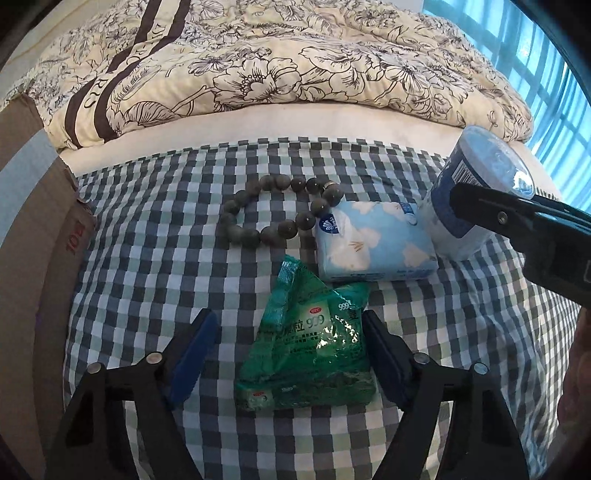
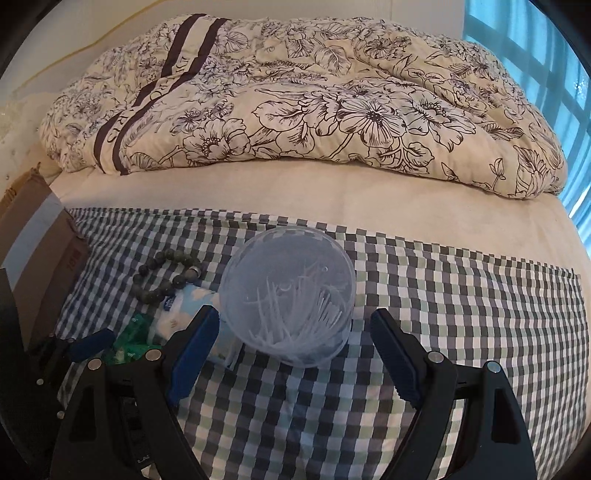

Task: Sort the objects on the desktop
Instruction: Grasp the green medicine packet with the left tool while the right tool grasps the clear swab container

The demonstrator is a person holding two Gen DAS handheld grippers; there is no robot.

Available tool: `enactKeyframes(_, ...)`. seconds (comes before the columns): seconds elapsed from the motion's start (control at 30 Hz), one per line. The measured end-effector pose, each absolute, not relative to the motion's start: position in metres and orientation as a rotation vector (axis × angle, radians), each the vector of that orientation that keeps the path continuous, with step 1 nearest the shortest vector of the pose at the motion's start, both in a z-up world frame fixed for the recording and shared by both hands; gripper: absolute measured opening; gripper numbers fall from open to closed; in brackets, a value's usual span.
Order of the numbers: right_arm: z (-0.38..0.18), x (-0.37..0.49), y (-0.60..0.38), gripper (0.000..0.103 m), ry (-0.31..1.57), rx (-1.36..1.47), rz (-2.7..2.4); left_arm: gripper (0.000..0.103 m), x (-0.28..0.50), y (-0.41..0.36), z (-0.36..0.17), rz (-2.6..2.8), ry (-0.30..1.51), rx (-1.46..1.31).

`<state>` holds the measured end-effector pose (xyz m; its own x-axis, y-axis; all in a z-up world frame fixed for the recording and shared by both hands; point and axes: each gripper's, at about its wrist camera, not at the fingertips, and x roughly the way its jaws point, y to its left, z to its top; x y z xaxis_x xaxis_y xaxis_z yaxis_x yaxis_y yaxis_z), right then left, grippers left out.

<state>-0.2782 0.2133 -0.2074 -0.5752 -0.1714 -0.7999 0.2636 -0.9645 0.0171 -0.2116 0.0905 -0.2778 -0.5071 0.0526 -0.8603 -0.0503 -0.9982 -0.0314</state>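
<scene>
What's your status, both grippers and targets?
Left gripper open around crinkled green medicine sachet. Right gripper open at clear round cotton-swab tub. Blue tissue pack touches tub.

1. A bed (image 2: 332, 199) with a plain cream sheet fills the scene.
2. A checked cloth (image 1: 147, 258) in grey, white and pale green is spread over the near part of the bed.
3. A rumpled cream quilt (image 2: 295, 103) printed with dark outlined flowers and two dark stripes lies across the far side.
4. A brown cardboard box (image 1: 33, 206) with pale tape stands at the left edge.
5. A window (image 2: 546, 48) at the right glows blue with daylight.
6. A pale wall (image 2: 74, 22) rises behind the bed.
</scene>
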Motion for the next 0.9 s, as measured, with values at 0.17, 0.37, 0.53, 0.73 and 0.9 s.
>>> enactKeyframes(0.17, -0.21, -0.281, 0.213, 0.083, 0.163, 1.279, -2.595, 0.06, -0.212, 0.091, -0.277, 2.671, -0.006, -1.518)
enactKeyframes(0.37, -0.208, -0.281, 0.216, 0.063, 0.158, 1.282, -2.608, 0.052, -0.212, 0.089, -0.274, 2.668, -0.01, -1.514)
enactKeyframes(0.53, -0.204, -0.276, 0.218, 0.062, 0.134, 1.282, -2.609, 0.048, -0.21, 0.087, -0.27, 2.667, -0.008, -1.508)
enactKeyframes(0.73, -0.185, -0.267, 0.221, 0.062, 0.112, 1.247, -2.629, 0.047, -0.206, 0.083, -0.255, 2.685, -0.014, -1.475)
enactKeyframes(0.9, -0.162, -0.253, 0.223, 0.062, 0.094, 1.208, -2.654, 0.047, -0.197, 0.08, -0.232, 2.709, -0.017, -1.42)
